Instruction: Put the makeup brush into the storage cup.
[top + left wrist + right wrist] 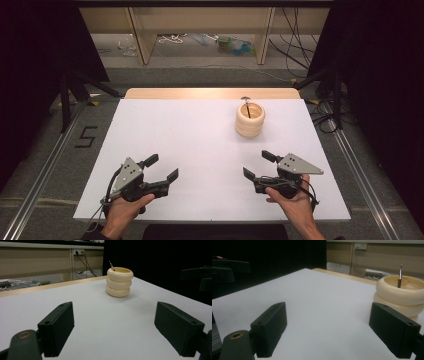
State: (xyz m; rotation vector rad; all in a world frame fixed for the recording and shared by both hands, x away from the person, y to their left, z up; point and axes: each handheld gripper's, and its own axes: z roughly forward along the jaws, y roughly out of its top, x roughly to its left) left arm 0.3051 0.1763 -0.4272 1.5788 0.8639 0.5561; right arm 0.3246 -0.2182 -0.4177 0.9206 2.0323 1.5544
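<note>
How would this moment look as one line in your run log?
left gripper: open, empty, near edge | right gripper: open, empty | ringed holder: upright, far right, untouched | thin tool: inside holder

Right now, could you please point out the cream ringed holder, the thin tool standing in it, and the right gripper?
cream ringed holder (250, 125): high view, on its outer wall.
thin tool (400, 277): right gripper view, on its dark shaft above the rim.
right gripper (259, 166): high view, midway between its open fingertips.
</note>
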